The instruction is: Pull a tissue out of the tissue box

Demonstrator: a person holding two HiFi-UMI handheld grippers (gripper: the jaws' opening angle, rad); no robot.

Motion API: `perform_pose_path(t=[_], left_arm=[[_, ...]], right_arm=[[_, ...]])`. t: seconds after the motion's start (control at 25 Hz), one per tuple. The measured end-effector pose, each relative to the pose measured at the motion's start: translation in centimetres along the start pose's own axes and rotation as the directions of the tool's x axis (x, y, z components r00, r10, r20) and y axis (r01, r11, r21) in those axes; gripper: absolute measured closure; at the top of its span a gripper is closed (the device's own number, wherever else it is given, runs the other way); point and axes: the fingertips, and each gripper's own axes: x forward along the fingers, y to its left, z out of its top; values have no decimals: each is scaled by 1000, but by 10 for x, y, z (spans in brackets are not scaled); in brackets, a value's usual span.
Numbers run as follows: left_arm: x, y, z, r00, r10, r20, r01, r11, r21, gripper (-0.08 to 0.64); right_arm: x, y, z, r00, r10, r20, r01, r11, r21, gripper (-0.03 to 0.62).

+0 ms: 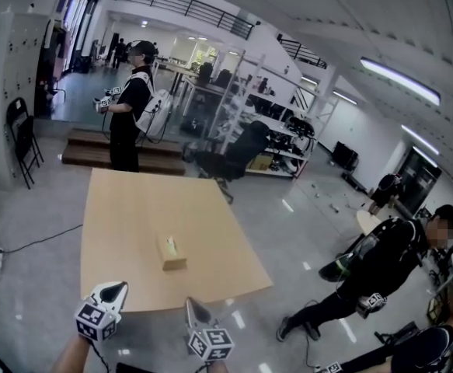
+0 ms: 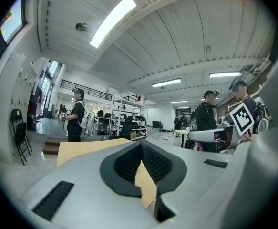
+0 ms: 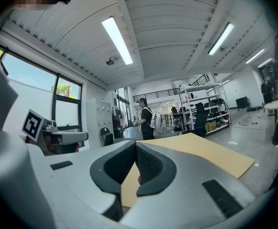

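Note:
A small tan tissue box with a tissue poking from its top stands on the light wooden table, toward the near edge. Both grippers hover short of that edge, pointing level at the table. My left gripper is shut, its dark pads meeting at the tip with nothing between them. My right gripper is also shut and empty. Neither touches the box, which lies ahead, between their two lines. The box does not show in either gripper view; only the tabletop does.
A person in black stands beyond the table's far end, holding grippers. A folding chair stands at the left wall and an office chair behind the table. Other people crouch on the floor at the right.

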Motion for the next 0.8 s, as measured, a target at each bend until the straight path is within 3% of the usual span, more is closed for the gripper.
perform_pose_path(t=[0.8], left_arm=[[58,83,0,999,-44,-4,44,999,0,552]], right_arm=[[93,-2,9,999,-52,-1,52,999,-16,581]])
